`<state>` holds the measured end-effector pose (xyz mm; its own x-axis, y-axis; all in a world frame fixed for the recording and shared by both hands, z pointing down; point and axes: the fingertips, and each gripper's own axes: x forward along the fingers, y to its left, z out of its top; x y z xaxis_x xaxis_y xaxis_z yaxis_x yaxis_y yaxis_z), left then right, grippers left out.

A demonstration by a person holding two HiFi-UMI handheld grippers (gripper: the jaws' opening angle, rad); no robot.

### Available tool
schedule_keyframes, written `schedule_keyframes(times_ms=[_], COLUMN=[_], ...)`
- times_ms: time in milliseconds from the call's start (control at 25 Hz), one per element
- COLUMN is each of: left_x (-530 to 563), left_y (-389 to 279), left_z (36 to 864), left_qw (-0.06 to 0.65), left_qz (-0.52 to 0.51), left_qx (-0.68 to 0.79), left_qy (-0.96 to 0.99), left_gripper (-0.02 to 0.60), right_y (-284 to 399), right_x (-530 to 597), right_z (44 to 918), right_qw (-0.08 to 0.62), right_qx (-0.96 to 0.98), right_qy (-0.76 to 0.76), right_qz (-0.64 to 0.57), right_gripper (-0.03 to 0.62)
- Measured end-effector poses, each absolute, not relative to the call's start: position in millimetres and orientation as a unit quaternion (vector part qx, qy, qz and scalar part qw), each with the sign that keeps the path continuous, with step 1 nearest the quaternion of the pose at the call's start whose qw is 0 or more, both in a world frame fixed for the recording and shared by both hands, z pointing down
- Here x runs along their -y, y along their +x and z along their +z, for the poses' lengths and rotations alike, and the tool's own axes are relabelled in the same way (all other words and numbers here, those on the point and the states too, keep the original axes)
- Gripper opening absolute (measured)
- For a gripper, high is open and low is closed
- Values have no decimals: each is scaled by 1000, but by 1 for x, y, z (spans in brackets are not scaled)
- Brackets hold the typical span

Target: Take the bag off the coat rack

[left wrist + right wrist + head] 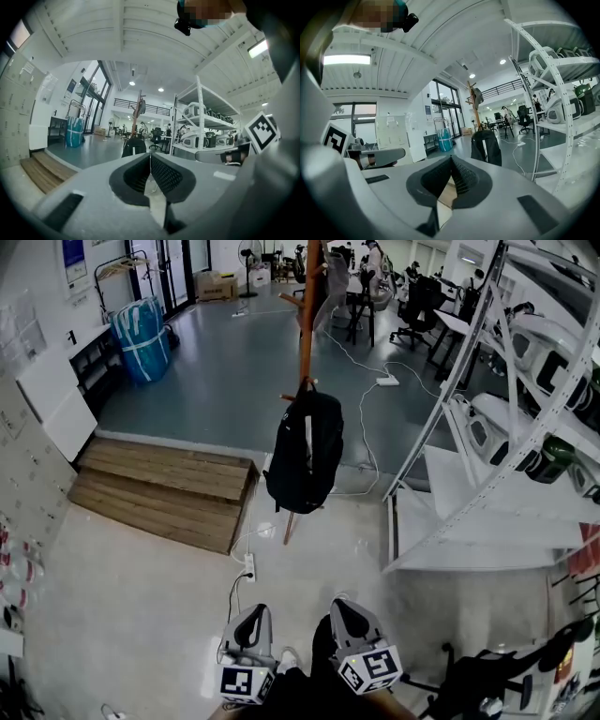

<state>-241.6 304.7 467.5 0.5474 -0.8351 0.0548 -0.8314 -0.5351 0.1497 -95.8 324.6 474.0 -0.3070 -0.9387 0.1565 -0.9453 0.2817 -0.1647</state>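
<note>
The black bag [305, 451] hangs on the wooden coat rack [307, 320], far ahead of the left gripper [251, 615] and right gripper [343, 608], both closed and empty. Soft, likely saggy; its top loop [306, 384] looks the best hold.

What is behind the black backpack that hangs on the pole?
The wooden coat rack stands behind the black backpack. Its pole shows above the bag, and one leg pokes out below. The middle of the pole is covered by the bag.
</note>
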Motion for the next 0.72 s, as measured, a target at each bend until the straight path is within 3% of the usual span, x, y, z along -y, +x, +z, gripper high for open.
schedule_keyframes(times_ms=[480, 720], left_x=[-228, -181], left_y=[-202, -178], left_z=[464, 476], left_qw=[57, 76], left_qz=[-29, 11], left_qx=[473, 490], left_qy=[878, 868], left_gripper=[20, 20], right_y=[-65, -48], right_x=[-242, -191], right_z=[486, 483], right_qw=[27, 32], right_qx=[806, 822], right_qy=[578, 554], right_qz=[125, 129], right_gripper=[6, 7])
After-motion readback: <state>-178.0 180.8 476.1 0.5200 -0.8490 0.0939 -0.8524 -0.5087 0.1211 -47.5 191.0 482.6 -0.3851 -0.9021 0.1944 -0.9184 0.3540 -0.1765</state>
